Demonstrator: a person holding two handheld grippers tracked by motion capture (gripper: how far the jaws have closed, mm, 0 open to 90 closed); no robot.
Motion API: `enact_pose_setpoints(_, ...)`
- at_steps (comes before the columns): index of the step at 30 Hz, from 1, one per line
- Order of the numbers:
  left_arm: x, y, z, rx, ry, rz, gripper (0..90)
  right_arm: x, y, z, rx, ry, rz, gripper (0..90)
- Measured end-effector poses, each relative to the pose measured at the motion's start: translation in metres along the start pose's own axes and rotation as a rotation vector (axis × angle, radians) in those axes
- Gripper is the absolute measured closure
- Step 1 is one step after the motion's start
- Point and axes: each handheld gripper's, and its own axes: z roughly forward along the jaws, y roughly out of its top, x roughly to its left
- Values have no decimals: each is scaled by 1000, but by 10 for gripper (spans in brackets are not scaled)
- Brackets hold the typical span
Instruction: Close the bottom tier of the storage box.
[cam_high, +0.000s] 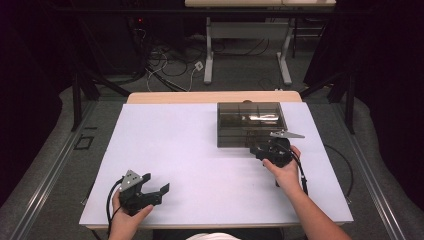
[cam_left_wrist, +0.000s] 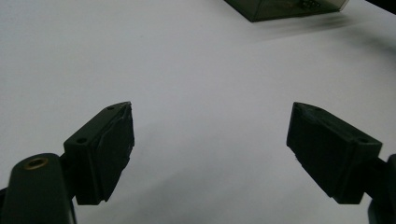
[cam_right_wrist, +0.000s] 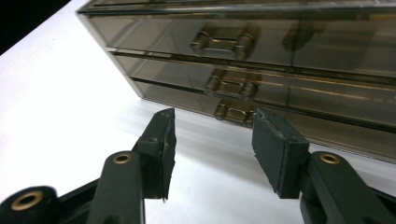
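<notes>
Table (cam_high: 190, 165): white top, dark room behind.
Box (cam_high: 250, 124): smoky plastic drawer unit, far right of centre, handles facing near.
Left gripper (cam_high: 156, 183): near left, hand low on table, jaws spread wide, empty.
Right gripper (cam_right_wrist: 212, 140): just before box's bottom handle (cam_right_wrist: 233, 112), jaws parted, gripping nothing.

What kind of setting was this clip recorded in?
Probably a lab or recording workspace: dark curtains around a white-topped table, loose cables on the floor, and a second desk's legs behind.
</notes>
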Motion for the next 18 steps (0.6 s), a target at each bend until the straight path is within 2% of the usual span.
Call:
enact_pose_setpoints(6, -1, 2, 3, 0, -7, 5, 153, 8, 0, -4, 6, 35, -41, 464)
enact_pose_setpoints(12, -1, 4, 6, 1, -13, 12, 153, 19, -1, -10, 27, 51, -101, 403)
enact_pose_setpoints(18, -2, 7, 12, 3, -19, 14, 153, 28, -2, -11, 52, 78, -118, 344)
